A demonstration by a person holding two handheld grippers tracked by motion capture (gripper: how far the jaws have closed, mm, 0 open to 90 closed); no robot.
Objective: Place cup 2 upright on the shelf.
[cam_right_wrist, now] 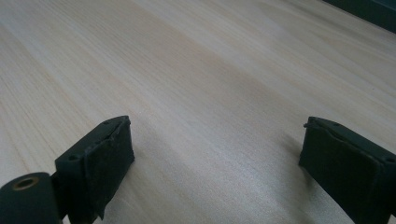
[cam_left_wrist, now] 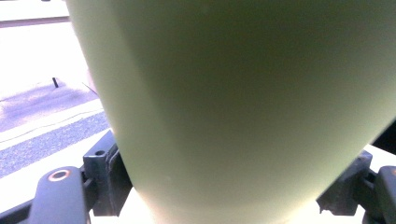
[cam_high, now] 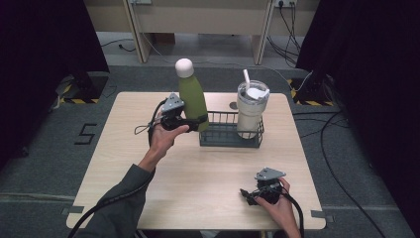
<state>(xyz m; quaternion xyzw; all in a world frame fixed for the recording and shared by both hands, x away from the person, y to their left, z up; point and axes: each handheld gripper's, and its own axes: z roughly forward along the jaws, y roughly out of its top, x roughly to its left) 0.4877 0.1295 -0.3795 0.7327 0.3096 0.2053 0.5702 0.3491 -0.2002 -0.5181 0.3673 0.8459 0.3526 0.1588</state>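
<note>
High view shows our left claw [cam_high: 190,121] clamped around the green bottle [cam_high: 193,99] at the wire basket [cam_high: 225,136], whose tumbler [cam_high: 249,111] fills the far end. Our right claw [cam_high: 250,194] rests wide open and empty on the tabletop [cam_high: 208,173].

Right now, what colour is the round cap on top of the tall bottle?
White, atop the tall olive-green metal bottle; the round cap shows best in the high view.

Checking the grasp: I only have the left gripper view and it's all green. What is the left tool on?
Observer: A green bottle with a white cap, upright. The left tool is shut on its lower body.
Operator: Where is it?
Observer: At the left end of a black wire basket; I cannot tell whether its base is inside.
Operator: Anything else in there?
Observer: A white tumbler with a straw stands in the right end.
</note>
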